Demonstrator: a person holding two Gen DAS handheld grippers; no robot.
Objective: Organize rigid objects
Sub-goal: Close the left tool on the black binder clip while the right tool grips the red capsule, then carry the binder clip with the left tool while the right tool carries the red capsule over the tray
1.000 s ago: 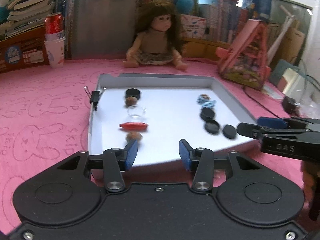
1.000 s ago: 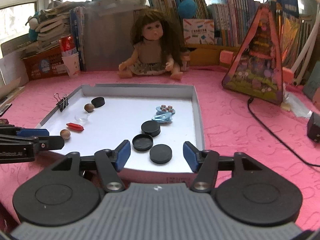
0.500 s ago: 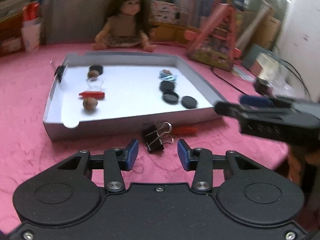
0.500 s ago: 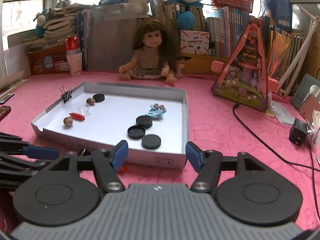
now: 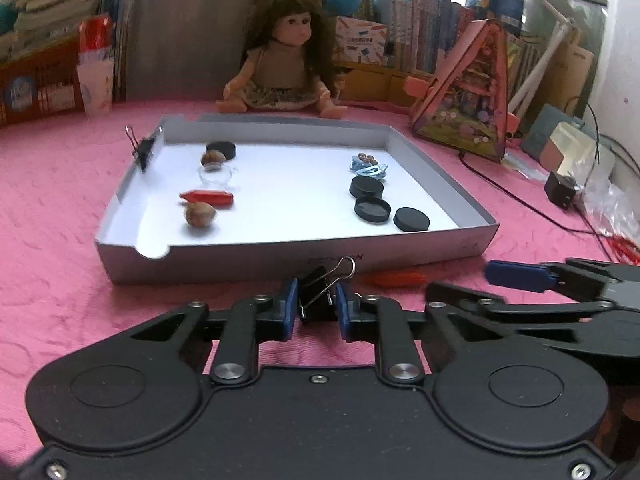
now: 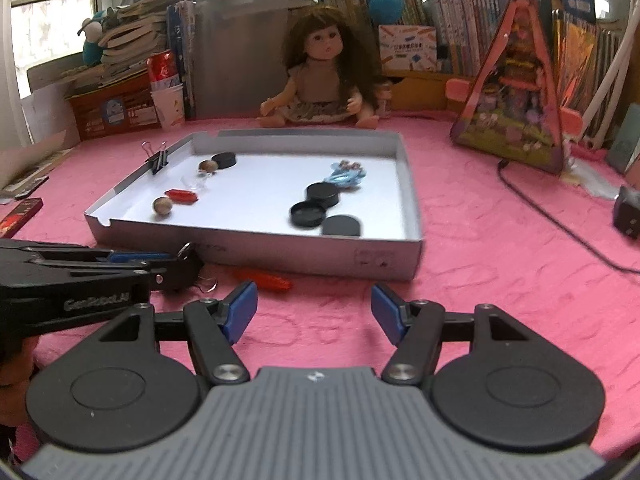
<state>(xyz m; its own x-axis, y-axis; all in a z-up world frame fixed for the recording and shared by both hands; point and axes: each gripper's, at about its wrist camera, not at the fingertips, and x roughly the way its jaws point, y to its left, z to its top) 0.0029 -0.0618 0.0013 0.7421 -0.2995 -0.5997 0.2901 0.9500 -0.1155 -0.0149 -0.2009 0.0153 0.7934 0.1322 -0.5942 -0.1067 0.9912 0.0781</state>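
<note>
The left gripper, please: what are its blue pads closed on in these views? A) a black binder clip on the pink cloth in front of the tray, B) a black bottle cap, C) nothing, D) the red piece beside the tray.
A: the left gripper has just closed on the black binder clip on the pink cloth, in front of the tray, while the red piece lies free beside it.

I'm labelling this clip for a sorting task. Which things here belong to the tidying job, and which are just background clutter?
Job:
- binder clip in the left gripper
- red piece on the cloth
- white tray
- black caps
- right gripper

Lying about:
- doll
- books
- cable
</note>
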